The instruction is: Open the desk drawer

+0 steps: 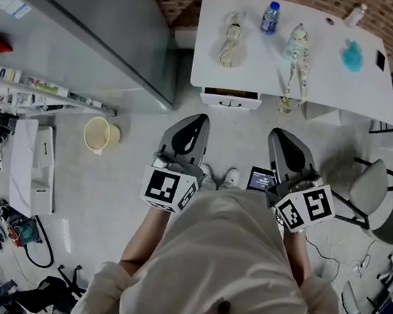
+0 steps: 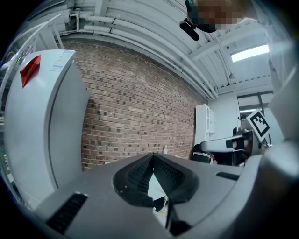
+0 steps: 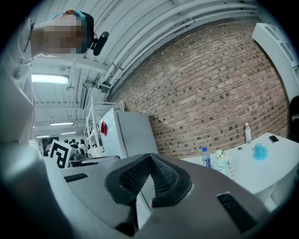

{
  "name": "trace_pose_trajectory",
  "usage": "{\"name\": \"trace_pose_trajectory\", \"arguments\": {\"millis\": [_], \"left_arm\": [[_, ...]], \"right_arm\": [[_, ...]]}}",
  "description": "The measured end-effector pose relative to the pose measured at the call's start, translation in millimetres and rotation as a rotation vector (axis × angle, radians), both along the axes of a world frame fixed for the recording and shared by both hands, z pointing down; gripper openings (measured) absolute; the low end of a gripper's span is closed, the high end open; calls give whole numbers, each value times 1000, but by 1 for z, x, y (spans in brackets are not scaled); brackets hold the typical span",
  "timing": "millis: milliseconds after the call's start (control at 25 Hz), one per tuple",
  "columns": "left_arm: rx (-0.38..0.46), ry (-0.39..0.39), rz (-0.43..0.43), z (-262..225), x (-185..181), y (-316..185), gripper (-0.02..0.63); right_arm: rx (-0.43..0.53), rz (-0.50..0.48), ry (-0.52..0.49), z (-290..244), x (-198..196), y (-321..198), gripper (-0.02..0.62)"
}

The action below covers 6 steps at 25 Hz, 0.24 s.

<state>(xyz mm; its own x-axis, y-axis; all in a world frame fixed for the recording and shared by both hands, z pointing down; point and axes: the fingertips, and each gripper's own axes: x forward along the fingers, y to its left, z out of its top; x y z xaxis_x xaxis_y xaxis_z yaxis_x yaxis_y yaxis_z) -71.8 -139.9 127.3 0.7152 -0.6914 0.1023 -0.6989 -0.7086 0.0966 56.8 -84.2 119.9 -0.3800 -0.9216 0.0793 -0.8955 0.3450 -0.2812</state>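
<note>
**Both grippers clenched, drawer untouched ahead**

You hold your left gripper (image 1: 194, 124) and right gripper (image 1: 282, 140) side by side and roughly level, well short of the white rectangular desk (image 1: 354, 92). Both are clenched, their ribbed tips meeting with nothing between them. The white desk drawer with a dark handle (image 1: 229, 100) sits under the desk's near edge, toward its left end. It is ahead of your left gripper and apart from it. On the desktop lie a clear water bottle with a blue cap (image 1: 270, 16), a beige cloth bundle (image 1: 231, 43), a pale patterned soft toy (image 1: 298, 54) and a fluffy turquoise object (image 1: 351, 57). A tall grey refrigerator (image 1: 93, 18) stands left of the desk.
</note>
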Motion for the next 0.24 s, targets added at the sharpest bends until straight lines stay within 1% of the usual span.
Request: {"name": "trace_pose_trajectory", "arguments": {"millis": [240], "left_arm": [[2,-13,-4,5,16,-2,6]], "right_arm": [[-4,-4,-5,7,18,-1,26]]}}
